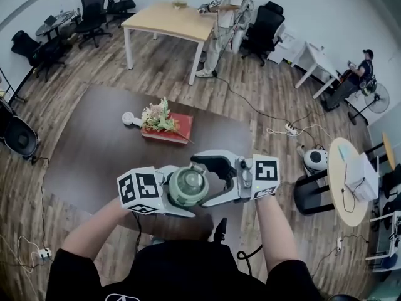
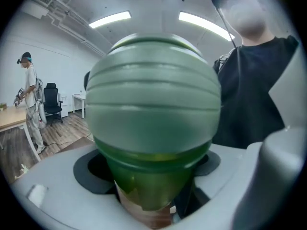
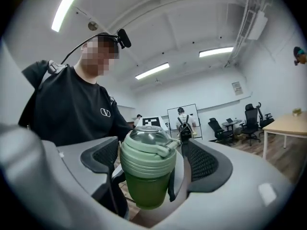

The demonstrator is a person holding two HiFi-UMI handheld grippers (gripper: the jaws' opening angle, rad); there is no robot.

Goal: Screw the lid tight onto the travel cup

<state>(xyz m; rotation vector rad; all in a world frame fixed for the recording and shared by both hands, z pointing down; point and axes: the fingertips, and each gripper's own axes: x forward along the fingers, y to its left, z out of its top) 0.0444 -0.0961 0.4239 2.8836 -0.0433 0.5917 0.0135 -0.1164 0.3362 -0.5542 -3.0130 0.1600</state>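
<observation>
The green travel cup point(image 1: 188, 187) is held up in front of the person's chest, above the near edge of the dark table point(image 1: 94, 143). My left gripper point(image 1: 182, 190) is shut on its green body, which fills the left gripper view point(image 2: 153, 109). The pale green lid point(image 3: 146, 152) with a clear dome sits on top of the cup. My right gripper point(image 1: 203, 182) reaches in from the right with its jaws on either side of the lid. In the right gripper view the black pads point(image 3: 204, 159) stand beside the lid, with a gap showing on the right side.
A red box with a flower bunch point(image 1: 168, 127) and a small white object point(image 1: 128, 118) lie on the dark table. Beyond it stand a light wooden table point(image 1: 169, 21), a standing person point(image 1: 225, 17) and office chairs point(image 1: 94, 11). Cables run across the wooden floor.
</observation>
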